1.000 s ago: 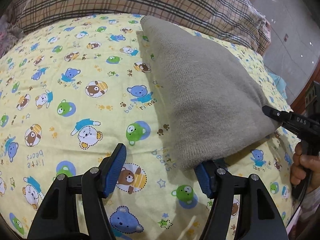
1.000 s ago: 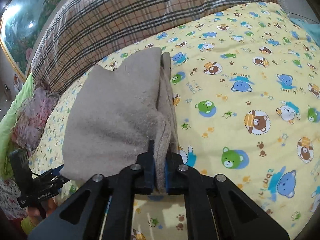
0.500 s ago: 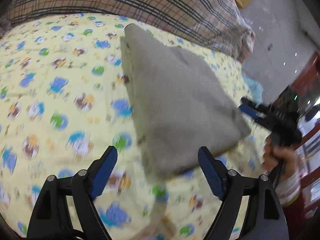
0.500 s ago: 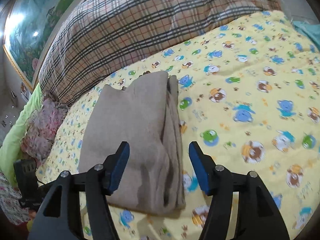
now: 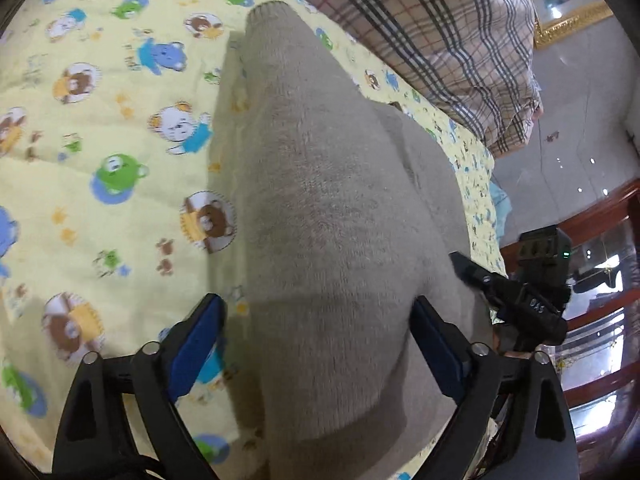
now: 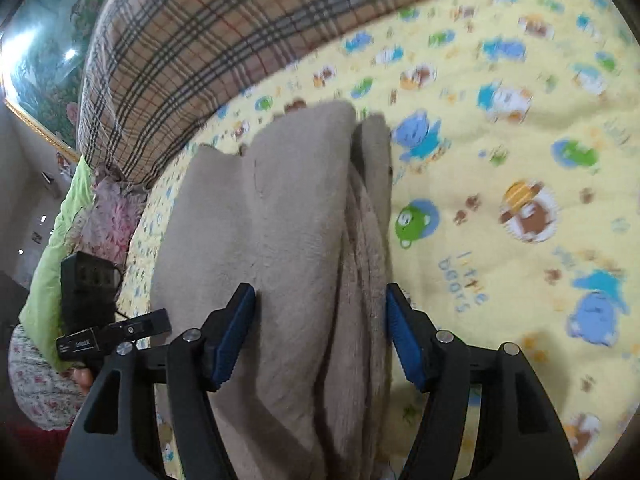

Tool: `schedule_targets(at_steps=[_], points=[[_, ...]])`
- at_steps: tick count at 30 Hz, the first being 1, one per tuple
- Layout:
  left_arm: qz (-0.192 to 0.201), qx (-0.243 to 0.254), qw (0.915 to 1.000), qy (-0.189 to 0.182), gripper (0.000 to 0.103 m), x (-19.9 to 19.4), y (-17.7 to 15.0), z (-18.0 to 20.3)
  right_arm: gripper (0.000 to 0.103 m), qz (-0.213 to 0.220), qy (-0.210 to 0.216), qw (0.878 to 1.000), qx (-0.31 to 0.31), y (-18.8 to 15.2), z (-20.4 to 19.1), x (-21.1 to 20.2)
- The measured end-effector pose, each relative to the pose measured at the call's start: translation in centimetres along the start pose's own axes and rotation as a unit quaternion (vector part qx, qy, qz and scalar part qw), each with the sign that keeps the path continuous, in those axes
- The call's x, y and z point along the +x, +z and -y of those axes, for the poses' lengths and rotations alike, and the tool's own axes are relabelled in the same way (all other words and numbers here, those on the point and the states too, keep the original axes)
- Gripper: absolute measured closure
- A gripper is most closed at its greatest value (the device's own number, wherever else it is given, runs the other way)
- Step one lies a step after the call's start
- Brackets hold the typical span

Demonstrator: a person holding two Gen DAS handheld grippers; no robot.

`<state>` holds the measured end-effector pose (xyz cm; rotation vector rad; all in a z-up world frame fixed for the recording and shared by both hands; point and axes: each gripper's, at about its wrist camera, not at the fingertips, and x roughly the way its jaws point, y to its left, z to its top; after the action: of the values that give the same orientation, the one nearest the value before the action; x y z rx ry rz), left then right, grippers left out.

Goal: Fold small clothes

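Observation:
A folded grey-beige knit garment (image 5: 328, 208) lies on the yellow bear-print blanket (image 5: 100, 128). My left gripper (image 5: 318, 340) straddles its near end, jaws opening wide, the cloth between the blue pads (image 5: 200, 340) without being pinched. In the right wrist view the same garment (image 6: 280, 220) shows stacked layered edges on its right side. My right gripper (image 6: 320, 336) straddles that end, jaws opening, cloth between the pads but not clamped. The right gripper (image 5: 516, 300) shows at the garment's far corner in the left wrist view, and the left gripper (image 6: 116, 332) in the right wrist view.
A plaid pillow (image 6: 192, 52) runs along the far side of the bed. A green cover (image 6: 52, 248) and a pink fluffy item (image 6: 112, 216) lie at the bed's left end. Tiled floor (image 5: 580, 128) and red wooden furniture (image 5: 600, 304) lie past the blanket's edge.
The right gripper was shut on the garment's edge and has let go, jaws now apart. The left jaws widened. Both grippers moved in over the garment's ends, so it fills more of each view.

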<state>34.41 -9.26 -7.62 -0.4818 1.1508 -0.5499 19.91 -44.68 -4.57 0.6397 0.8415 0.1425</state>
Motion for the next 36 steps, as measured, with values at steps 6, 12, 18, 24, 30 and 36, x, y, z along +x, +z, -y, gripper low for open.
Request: schedule_targets(at_steps=[6, 12, 18, 24, 30, 36], points=[[0.013, 0.039, 0.9992, -0.005, 0.042, 1.1, 0.4, 1.0, 0.063, 0.002, 0.053, 0.998, 0.020, -0.6, 0.2, 1.2], [0.037, 0.045, 0.9982, -0.014, 0.053, -2.9, -1.5, 1.1, 0.069, 0.028, 0.076, 0.997, 0.016, -1.3, -3.3, -0.9], [0.084, 0.038, 0.9958, 0.000, 0.053, -11.9, -4.7, -2.4, 0.069, 0.017, 0.122, 0.992, -0.025, -3.9, -10.0, 0.3], [0.107, 0.035, 0.9932, 0.032, 0.052, -19.2, -7.4, -7.3, 0.069, -0.016, 0.184, 0.981, -0.060, -6.7, -16.6, 5.3], [0.098, -0.006, 0.9937, 0.054, 0.051, -20.9, -9.9, -13.5, 0.070, -0.066, 0.190, 0.977, -0.067, -9.0, -19.6, 10.8], [0.115, -0.036, 0.9922, 0.033, 0.035, -19.4, -11.4, -16.0, 0.068, -0.071, 0.168, 0.982, -0.048, -9.6, -17.8, 12.2]])
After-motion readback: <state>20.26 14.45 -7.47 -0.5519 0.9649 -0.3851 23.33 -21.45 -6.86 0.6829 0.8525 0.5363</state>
